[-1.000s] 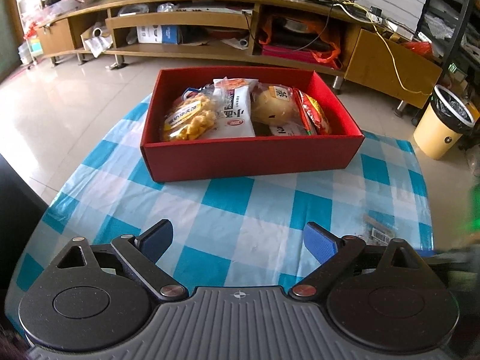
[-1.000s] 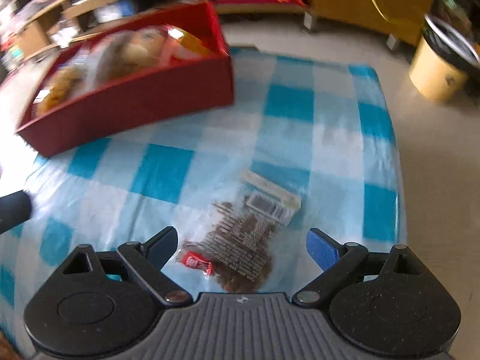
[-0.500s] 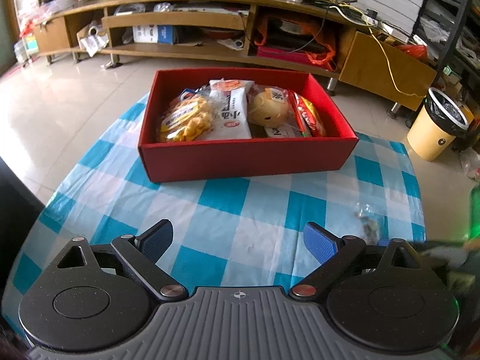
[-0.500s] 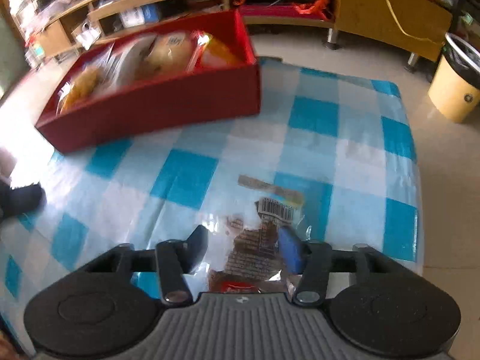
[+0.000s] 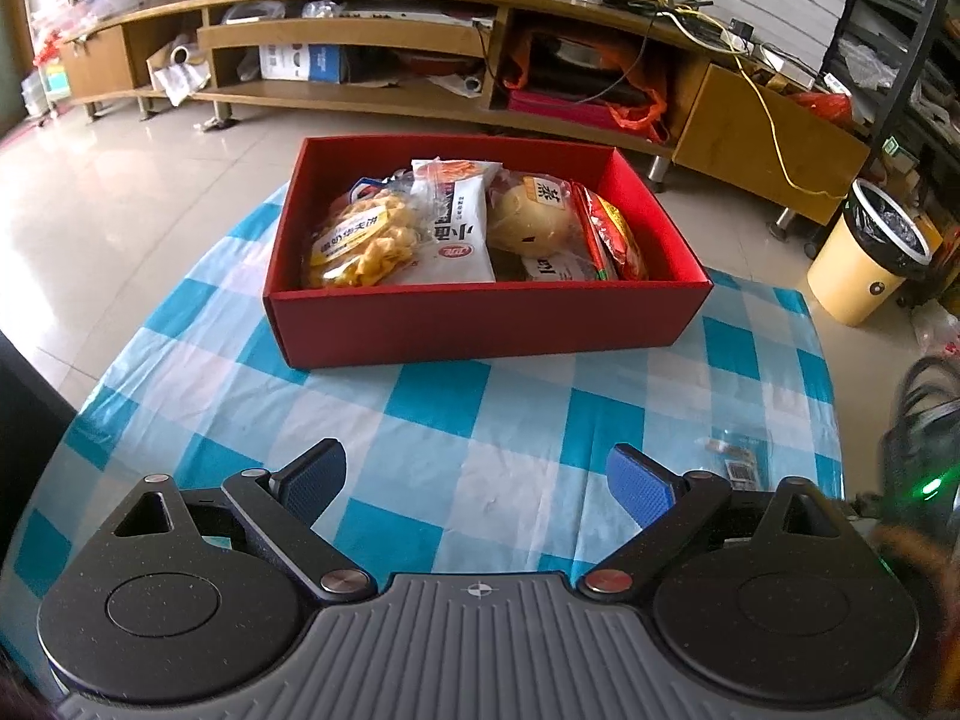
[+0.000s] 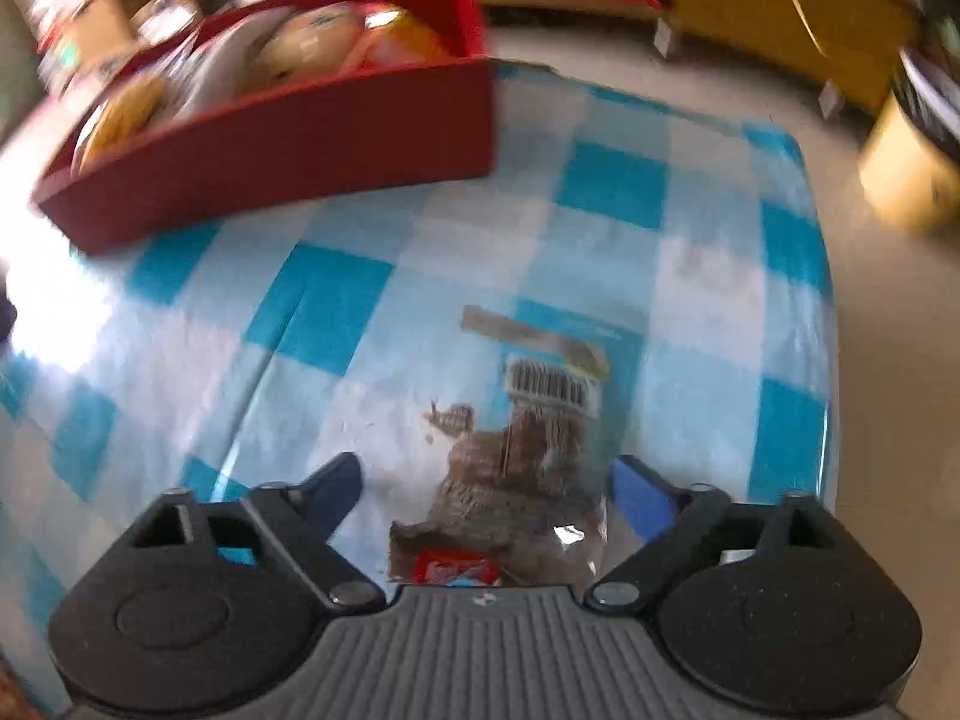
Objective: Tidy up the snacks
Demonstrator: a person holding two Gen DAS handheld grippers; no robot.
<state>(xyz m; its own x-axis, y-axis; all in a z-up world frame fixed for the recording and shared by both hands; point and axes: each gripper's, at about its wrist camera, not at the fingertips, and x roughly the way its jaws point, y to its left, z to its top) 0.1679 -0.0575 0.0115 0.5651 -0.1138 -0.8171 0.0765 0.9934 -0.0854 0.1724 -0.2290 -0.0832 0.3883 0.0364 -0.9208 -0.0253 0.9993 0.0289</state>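
Over the checked cloth (image 5: 480, 420), left view: left gripper (image 5: 480, 480) spread, empty, unmoved; red box (image 5: 480, 324) packed with snacks, Chinese print unreadable.

Right view, blurred: right gripper (image 6: 486, 480) jaws have just reopened wide; clear snack bag (image 6: 516, 480) lies between them unpinched, barcode visible. Pickup likely failed.

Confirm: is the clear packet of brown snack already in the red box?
No. The clear snack packet lies on the checked tablecloth between the right gripper's open fingers, apart from the red box.

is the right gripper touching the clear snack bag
Cannot tell: in the right wrist view the snack bag lies between the open right gripper, but blur hides any gap.
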